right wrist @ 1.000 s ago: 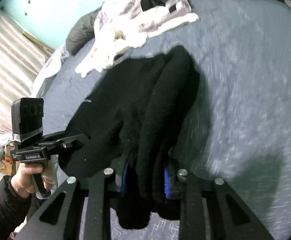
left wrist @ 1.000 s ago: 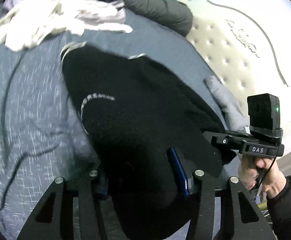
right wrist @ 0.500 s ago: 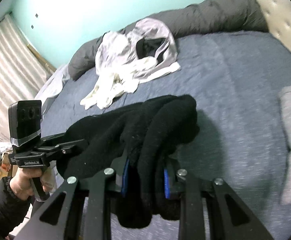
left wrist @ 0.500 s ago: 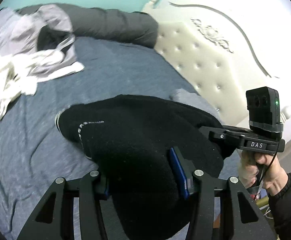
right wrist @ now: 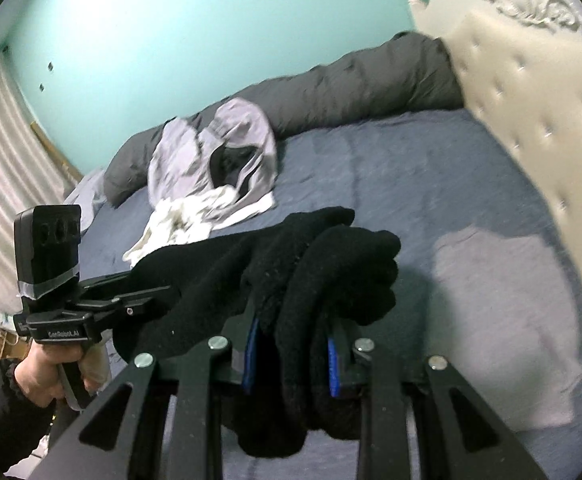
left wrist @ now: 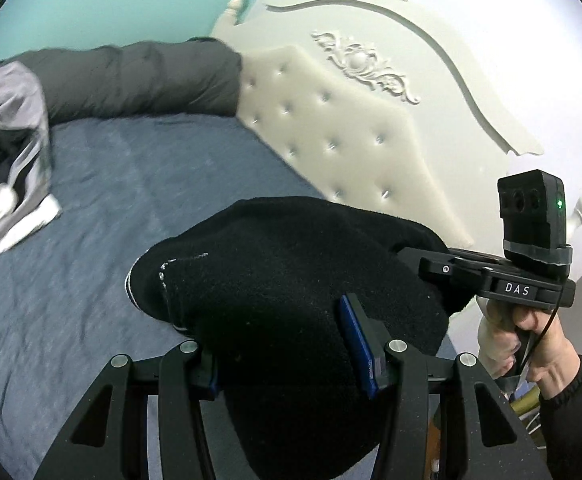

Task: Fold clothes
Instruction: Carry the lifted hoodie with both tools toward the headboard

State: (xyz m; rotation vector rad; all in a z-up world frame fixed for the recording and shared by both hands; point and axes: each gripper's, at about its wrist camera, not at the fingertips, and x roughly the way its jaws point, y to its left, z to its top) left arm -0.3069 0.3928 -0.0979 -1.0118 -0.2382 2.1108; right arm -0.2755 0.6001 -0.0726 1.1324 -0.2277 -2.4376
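Observation:
A black fleece garment (left wrist: 283, 280) with a thin white trim hangs bunched between both grippers, lifted off the blue-grey bed sheet (left wrist: 103, 184). My left gripper (left wrist: 291, 356) is shut on one end of it, the cloth draping over the jaws. My right gripper (right wrist: 291, 356) is shut on the other end (right wrist: 323, 264), folds of fleece packed between its blue pads. Each gripper shows in the other's view: the right one (left wrist: 503, 280) at right, the left one (right wrist: 83, 312) at left.
A pile of lilac and white clothes (right wrist: 215, 176) lies on the far side of the bed. A dark grey duvet roll (right wrist: 351, 84) runs along the teal wall. A folded grey piece (right wrist: 499, 312) lies by the cream tufted headboard (left wrist: 343, 128).
Both grippers have risen and tilted up, lifting the black garment off the sheet. The views now look toward the headboard and wall rather than down on the bed.

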